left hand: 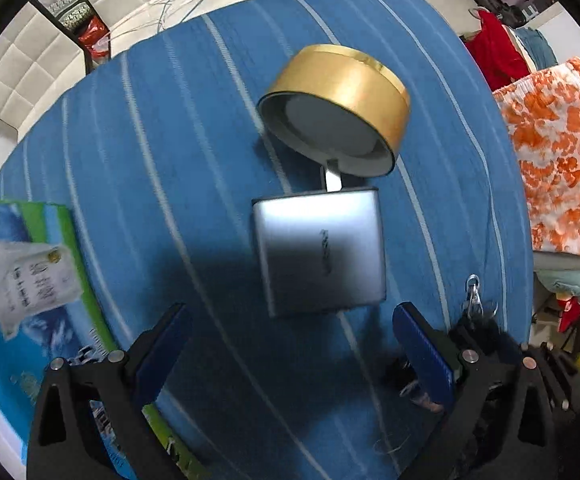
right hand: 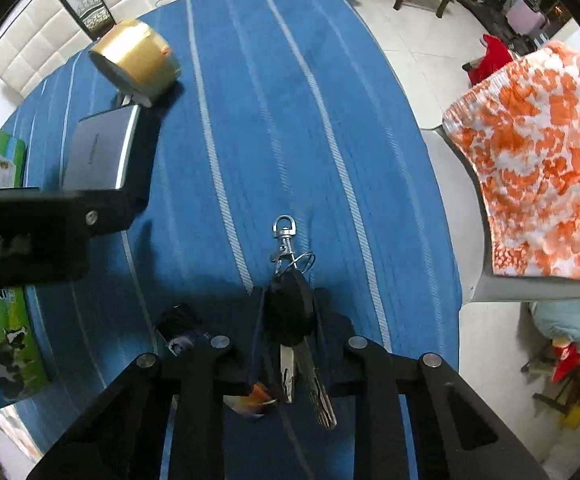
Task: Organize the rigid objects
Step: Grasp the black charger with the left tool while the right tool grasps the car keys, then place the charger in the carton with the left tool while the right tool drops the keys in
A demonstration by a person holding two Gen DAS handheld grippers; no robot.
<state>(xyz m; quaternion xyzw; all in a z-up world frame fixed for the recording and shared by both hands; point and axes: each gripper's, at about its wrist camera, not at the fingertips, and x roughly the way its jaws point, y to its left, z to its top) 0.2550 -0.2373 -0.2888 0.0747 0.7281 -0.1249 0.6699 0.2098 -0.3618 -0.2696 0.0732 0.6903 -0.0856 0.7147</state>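
the keys (right hand: 290, 312) are pinched in the closed right gripper (right hand: 287, 320); the open left gripper (left hand: 290, 344) should be centred over the silver box (left hand: 318, 248) before closing.

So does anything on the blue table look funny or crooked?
Yes. The gold round tin is tipped up, its open side facing the camera, and it seems to lean on the silver box rather than sit flat. The right gripper is shut on the key bunch. Nothing looks spilled or broken.
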